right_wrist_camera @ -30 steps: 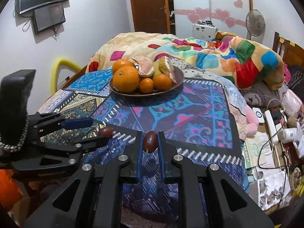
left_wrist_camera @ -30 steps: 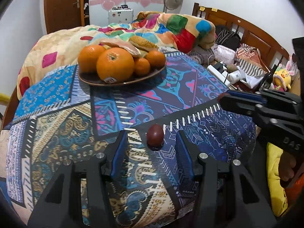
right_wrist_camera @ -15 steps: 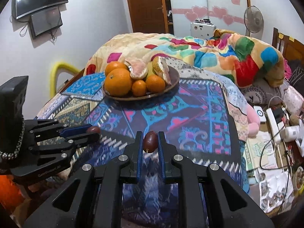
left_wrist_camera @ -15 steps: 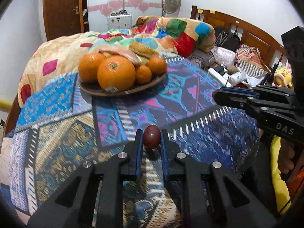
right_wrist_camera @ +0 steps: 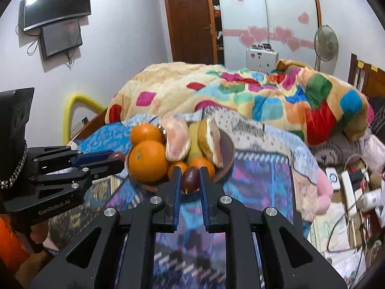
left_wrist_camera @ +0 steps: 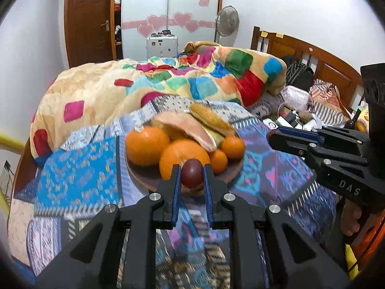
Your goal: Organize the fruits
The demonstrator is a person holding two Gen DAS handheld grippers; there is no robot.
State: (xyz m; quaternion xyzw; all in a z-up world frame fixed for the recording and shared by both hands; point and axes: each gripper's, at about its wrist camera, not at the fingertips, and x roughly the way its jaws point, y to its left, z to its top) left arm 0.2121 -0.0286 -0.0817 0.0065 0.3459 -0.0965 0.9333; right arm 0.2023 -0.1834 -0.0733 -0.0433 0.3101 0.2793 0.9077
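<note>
Clamping dark fruit (left_wrist_camera: 192, 172), left gripper (left_wrist_camera: 192, 183)

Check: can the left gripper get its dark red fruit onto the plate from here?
Probably yes: the left gripper, shut on its dark red fruit, faces the plate unobstructed, though oranges crowd the near rim.

The small fruit (left_wrist_camera: 192, 175) in the near middle is dark maroon. The oranges (left_wrist_camera: 147, 145) are bright orange on a brown plate (left_wrist_camera: 142, 180). The tablecloth (left_wrist_camera: 79, 175) has blue, purple and beige geometric patterns. The far blanket (left_wrist_camera: 168, 82) is cream with squares of many colours. The gripper pads (left_wrist_camera: 177, 192) are blue.
</note>
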